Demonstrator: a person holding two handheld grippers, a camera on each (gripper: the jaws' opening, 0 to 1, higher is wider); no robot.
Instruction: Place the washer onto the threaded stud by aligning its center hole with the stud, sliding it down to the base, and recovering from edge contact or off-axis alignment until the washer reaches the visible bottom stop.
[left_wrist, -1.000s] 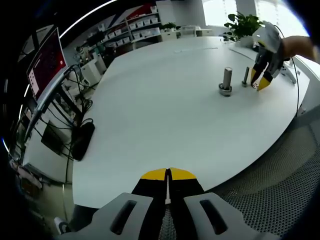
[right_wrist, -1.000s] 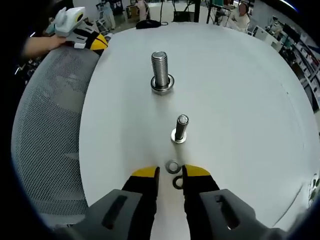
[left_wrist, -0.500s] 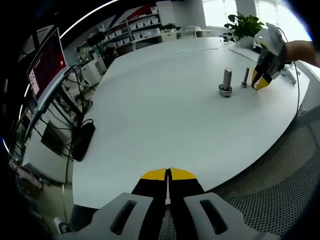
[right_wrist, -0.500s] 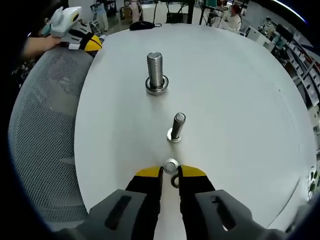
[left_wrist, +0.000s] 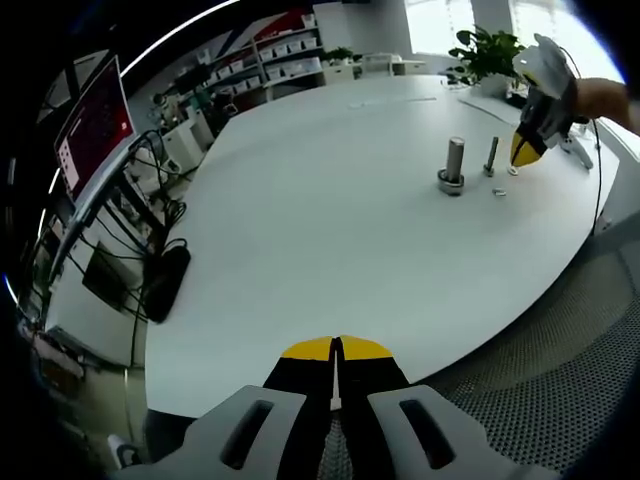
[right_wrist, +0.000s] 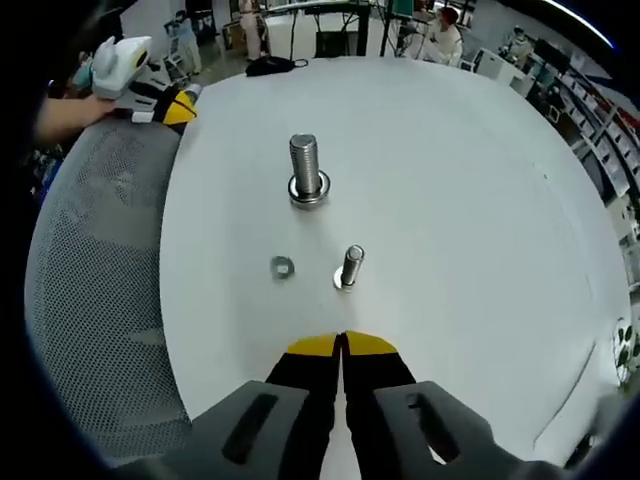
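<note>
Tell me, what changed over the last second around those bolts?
The right gripper closed its jaws from open and pulled back from the table. No washer shows between them. A washer that was at its tips now lies loose beside the small stud. The large stud and the shut left gripper stayed put.

L gripper (left_wrist: 337, 346) jaws closed, nothing between, at near edge of white table (left_wrist: 330, 210). Far right: large stud (left_wrist: 454, 165), small stud (left_wrist: 491, 156) beside it, washer (left_wrist: 501, 190) flat just near them. R gripper (left_wrist: 525, 150) above, tips together.
</note>
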